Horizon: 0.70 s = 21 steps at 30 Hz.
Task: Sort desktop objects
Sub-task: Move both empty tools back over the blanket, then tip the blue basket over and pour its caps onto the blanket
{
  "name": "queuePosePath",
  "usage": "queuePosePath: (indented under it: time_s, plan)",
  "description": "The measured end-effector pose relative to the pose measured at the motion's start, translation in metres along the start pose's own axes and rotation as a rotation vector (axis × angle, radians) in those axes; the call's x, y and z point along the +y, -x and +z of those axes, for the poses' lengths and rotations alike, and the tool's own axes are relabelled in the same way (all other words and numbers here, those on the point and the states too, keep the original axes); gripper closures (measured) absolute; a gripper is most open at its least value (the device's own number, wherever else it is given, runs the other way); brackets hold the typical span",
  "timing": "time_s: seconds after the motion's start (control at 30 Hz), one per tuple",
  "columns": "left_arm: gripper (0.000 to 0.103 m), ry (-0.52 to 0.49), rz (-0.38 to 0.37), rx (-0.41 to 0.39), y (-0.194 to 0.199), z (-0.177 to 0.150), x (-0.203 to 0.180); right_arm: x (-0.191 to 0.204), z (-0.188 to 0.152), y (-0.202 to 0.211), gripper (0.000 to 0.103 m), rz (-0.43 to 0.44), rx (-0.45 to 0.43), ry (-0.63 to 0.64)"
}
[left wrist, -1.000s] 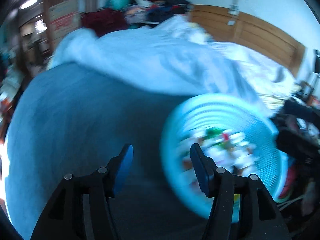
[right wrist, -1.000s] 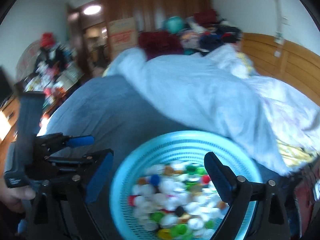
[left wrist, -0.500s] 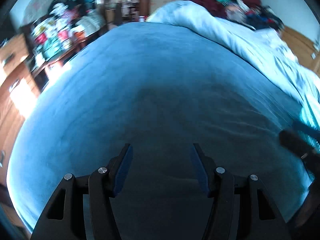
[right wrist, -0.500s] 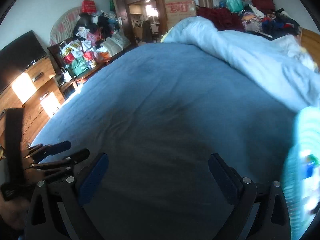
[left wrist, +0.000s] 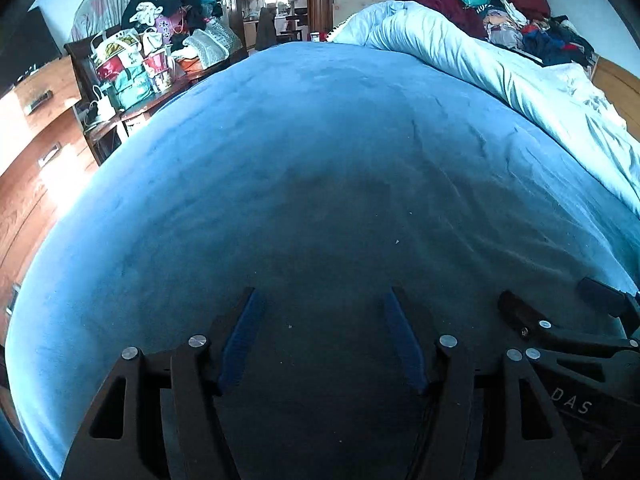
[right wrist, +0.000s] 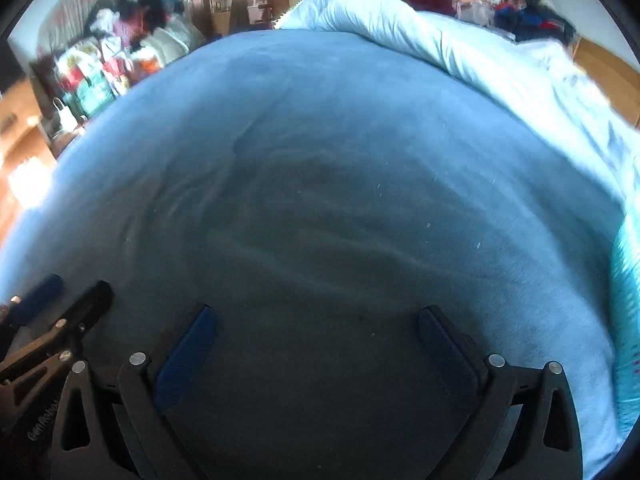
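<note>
My left gripper (left wrist: 324,300) is open and empty, low over the blue bedspread (left wrist: 320,168). My right gripper (right wrist: 316,316) is open and empty over the same bedspread (right wrist: 320,140). Only a sliver of the turquoise mesh basket (right wrist: 626,300) shows, at the right edge of the right wrist view; its contents are hidden. The right gripper's fingers (left wrist: 520,316) show at the lower right of the left wrist view. The left gripper's fingers (right wrist: 88,304) show at the lower left of the right wrist view.
A rolled pale-blue duvet (left wrist: 500,64) lies along the far right of the bed. A cluttered side table with bags (left wrist: 132,64) and wooden drawers (left wrist: 36,128) stand to the left. Piled clothes (left wrist: 520,20) lie at the back right.
Both grippers have swung left, away from the turquoise basket of bottle caps, which has left the left wrist view and slid to the right wrist view's edge. Both grippers stayed open.
</note>
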<state>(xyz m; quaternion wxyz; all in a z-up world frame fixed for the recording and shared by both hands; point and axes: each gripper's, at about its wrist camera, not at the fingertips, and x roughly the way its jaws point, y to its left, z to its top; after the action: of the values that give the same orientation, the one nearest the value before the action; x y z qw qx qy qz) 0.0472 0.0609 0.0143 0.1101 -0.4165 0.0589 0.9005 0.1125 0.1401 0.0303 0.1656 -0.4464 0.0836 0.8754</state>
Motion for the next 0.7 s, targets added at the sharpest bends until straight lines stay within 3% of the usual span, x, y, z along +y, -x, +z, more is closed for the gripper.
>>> queuePosePath:
  time_s: [0.17, 0.7]
  plan:
    - [0.040, 0.016, -0.038, -0.007, 0.0017, -0.0016, 0.0034, -0.0035, -0.0034, 0.0021, 0.000, 0.022, -0.017, -0.019]
    - [0.040, 0.006, -0.031, -0.008, -0.0021, 0.0019, 0.0043, -0.0012, -0.0016, 0.0015, 0.000, 0.021, -0.017, -0.019]
